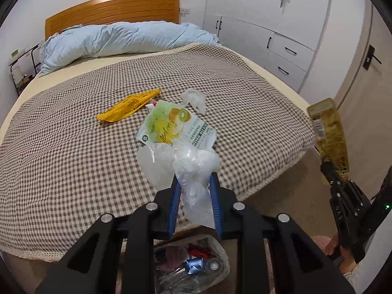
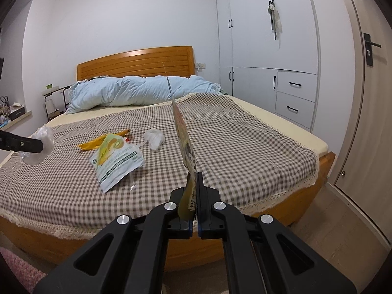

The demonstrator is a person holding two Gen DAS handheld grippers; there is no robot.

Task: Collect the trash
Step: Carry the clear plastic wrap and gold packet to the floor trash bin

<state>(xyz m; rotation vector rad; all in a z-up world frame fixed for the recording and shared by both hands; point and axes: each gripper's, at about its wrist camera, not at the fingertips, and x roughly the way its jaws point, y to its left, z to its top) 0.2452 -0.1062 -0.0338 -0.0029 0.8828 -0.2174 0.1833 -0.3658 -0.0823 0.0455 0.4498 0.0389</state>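
Observation:
My left gripper (image 1: 194, 178) is shut on a crumpled clear plastic wrapper (image 1: 186, 164), held above the bed's foot edge; it also shows in the right wrist view (image 2: 41, 144). My right gripper (image 2: 194, 174) is shut on a flat gold snack packet (image 2: 185, 142), seen edge-on; the packet shows in the left wrist view (image 1: 329, 134) off the bed's right corner. On the checked bedspread (image 1: 73, 147) lie a green and white pouch (image 1: 171, 127), a yellow wrapper (image 1: 129, 105) and a white crumpled plastic piece (image 1: 194, 99).
A clear bag with trash (image 1: 193, 264) sits on the floor below my left gripper. A light blue duvet (image 1: 122, 39) lies by the wooden headboard (image 1: 112, 7). White wardrobe drawers (image 2: 294, 98) and a door (image 2: 367, 122) stand to the right.

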